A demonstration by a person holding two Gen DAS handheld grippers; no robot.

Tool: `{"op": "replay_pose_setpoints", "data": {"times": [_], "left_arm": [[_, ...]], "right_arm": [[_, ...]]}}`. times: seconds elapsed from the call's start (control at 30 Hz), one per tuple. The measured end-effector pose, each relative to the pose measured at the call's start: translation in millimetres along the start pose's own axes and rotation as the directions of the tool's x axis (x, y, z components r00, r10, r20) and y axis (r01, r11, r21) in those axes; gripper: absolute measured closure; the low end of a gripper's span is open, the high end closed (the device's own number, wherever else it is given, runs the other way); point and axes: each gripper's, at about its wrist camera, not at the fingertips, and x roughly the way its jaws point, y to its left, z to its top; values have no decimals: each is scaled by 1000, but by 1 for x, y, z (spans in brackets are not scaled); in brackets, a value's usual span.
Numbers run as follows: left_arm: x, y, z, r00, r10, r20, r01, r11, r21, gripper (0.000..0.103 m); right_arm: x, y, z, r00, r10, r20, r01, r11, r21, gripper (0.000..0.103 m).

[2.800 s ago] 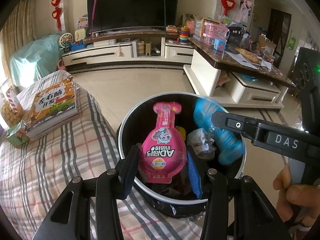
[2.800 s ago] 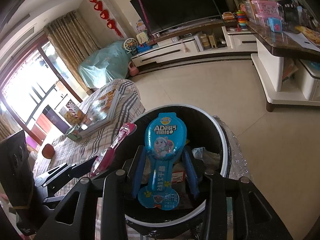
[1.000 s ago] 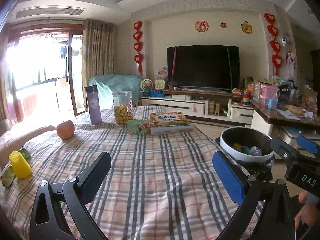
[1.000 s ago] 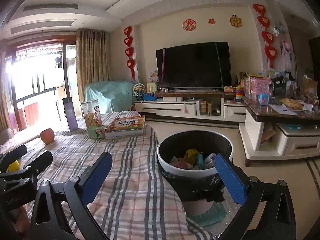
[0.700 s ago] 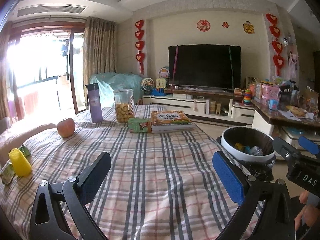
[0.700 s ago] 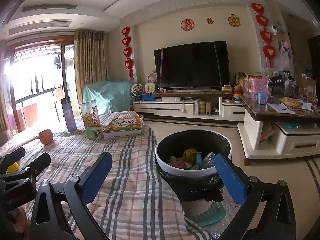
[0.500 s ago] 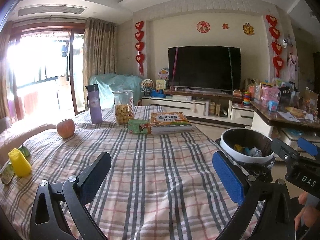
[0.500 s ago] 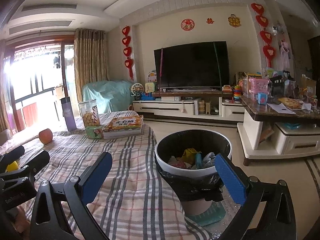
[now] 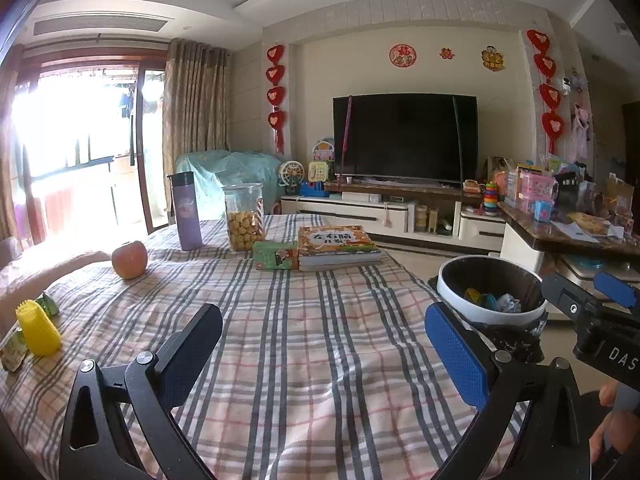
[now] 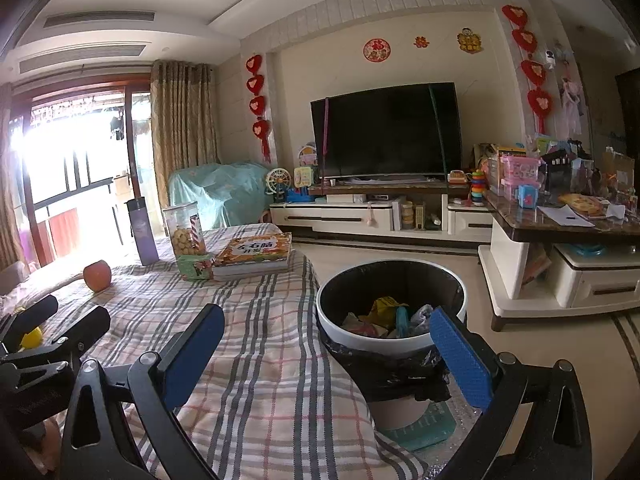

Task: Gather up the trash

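Both grippers empty, held above the plaid tablecloth (image 9: 304,344). Left gripper (image 9: 324,344) has its jaws spread wide, nothing between the pads, over the near middle of the cloth. Right gripper (image 10: 326,344) is likewise spread wide and empty, straddling the table's right edge, its right pad in front of the trash bin (image 10: 448,280).

Trash bin stands on the floor just off the right edge of the table: white rim, black liner bag. Inside it lies collected trash (image 10: 386,316): a yellow wrapper, a blue piece, crumpled clear plastic, something pink. In the left wrist view the bin (image 9: 452,276) shows past the right pad, with the right gripper's fingers (image 9: 614,284) reaching in from the right edge of view.

At the table's near-left edge: yellow ridged item (image 9: 38,330) upright, green wrappers (image 9: 48,305) just beside it. Apple (image 9: 129,254) further along the left side. Far end of the table: purple tumbler (image 9: 185,211), clear jar of round snacks (image 9: 243,216) beside it, small green box (image 9: 275,255) touching a stack of books (image 9: 338,247). TV (image 9: 404,138) on the far wall.
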Motion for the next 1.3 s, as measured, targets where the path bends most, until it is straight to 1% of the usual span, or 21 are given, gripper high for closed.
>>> {"op": "replay_pose_setpoints", "data": {"times": [0.63, 1.3], "left_arm": [[0, -3, -1, 1000, -16, -2, 17, 1000, 11, 1], [-1, -3, -2, 1000, -18, -4, 18, 1000, 10, 1]], "right_arm": [[-4, 0, 4, 1000, 8, 6, -8, 1000, -1, 0], [-8, 4, 8, 1000, 18, 2, -18, 1000, -2, 0]]}}
